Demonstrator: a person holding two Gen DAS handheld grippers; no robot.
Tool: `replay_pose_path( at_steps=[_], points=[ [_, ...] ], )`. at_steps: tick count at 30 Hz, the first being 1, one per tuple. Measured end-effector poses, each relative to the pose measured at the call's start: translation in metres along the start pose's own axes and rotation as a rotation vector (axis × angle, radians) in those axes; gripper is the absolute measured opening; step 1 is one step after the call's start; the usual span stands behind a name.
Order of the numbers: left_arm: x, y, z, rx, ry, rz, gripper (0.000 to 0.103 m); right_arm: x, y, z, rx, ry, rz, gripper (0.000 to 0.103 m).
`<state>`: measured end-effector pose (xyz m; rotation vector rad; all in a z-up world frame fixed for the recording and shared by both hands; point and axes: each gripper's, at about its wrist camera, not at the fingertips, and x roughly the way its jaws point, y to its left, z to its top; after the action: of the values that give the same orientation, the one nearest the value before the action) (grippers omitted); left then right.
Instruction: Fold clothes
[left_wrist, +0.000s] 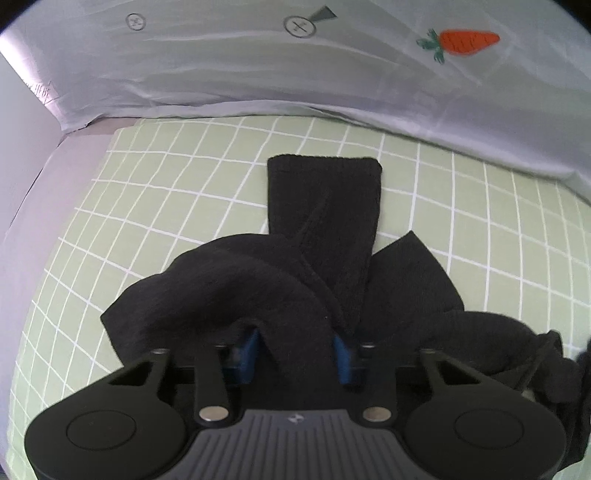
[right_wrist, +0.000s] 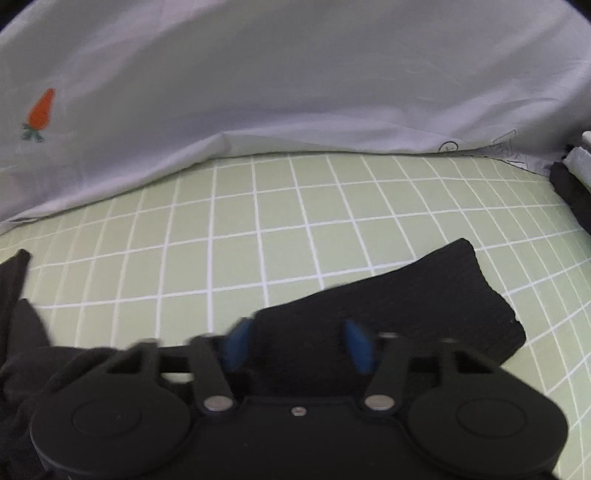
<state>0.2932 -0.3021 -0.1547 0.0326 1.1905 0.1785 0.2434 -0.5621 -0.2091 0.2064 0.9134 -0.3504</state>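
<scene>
A black knit garment (left_wrist: 325, 236) lies bunched on a green checked sheet (left_wrist: 177, 206), one sleeve running straight up the frame, away from the left gripper (left_wrist: 299, 349). Black cloth sits between its blue pads (left_wrist: 341, 354), which appear clenched on it. In the right wrist view, the right gripper (right_wrist: 295, 345) likewise appears closed on fabric, a second sleeve (right_wrist: 424, 295) angling to upper right. A pale carrot-print cover (left_wrist: 369, 74) lies beyond.

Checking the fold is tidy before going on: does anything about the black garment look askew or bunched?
Yes. In the left wrist view the black garment is bunched: one strip lies flat toward the pale quilt, but folds hump around the left gripper and a piece juts out on the right, over the green checked sheet.
</scene>
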Motion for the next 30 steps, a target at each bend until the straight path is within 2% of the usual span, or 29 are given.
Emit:
replay_pose_path(
  at_steps=[1,2,4,9,11,14,18,21,25,28,29,30],
  points=[
    [-0.003,0.003,0.000,-0.014,-0.008,-0.011,0.017,-0.004,-0.004,-0.001,0.019,-0.003,0.007,0.016],
    [-0.007,0.008,-0.001,-0.033,-0.020,-0.035,0.014,-0.009,-0.010,-0.001,0.040,-0.008,0.007,0.012],
    [-0.018,0.019,-0.003,-0.064,-0.041,-0.075,0.009,-0.023,-0.022,-0.003,0.076,-0.034,-0.006,0.010],
    [-0.062,0.048,-0.029,-0.089,-0.142,-0.143,0.007,-0.085,-0.061,-0.015,0.124,-0.153,-0.090,0.009],
    [-0.081,0.063,-0.049,-0.107,-0.168,-0.174,0.007,-0.114,-0.078,-0.026,0.144,-0.180,-0.120,0.009],
    [-0.100,0.087,-0.089,-0.130,-0.186,-0.175,0.007,-0.146,-0.092,-0.049,0.153,-0.189,-0.145,0.008],
    [-0.102,0.116,-0.148,-0.144,-0.158,-0.126,0.007,-0.172,-0.109,-0.096,0.156,-0.150,-0.166,0.002],
    [-0.087,0.139,-0.189,-0.181,-0.085,-0.094,0.007,-0.180,-0.122,-0.135,0.179,-0.091,-0.165,0.002],
    [-0.077,0.163,-0.223,-0.219,-0.018,-0.088,0.009,-0.188,-0.137,-0.172,0.193,-0.020,-0.135,0.003],
    [-0.082,0.172,-0.227,-0.235,-0.021,-0.117,0.017,-0.194,-0.136,-0.178,0.204,-0.016,-0.100,0.009],
    [-0.085,0.174,-0.226,-0.235,-0.031,-0.121,0.020,-0.196,-0.134,-0.178,0.201,-0.021,-0.092,0.014],
    [-0.088,0.176,-0.225,-0.234,-0.042,-0.124,0.028,-0.198,-0.132,-0.176,0.194,-0.030,-0.084,0.028]
  ],
)
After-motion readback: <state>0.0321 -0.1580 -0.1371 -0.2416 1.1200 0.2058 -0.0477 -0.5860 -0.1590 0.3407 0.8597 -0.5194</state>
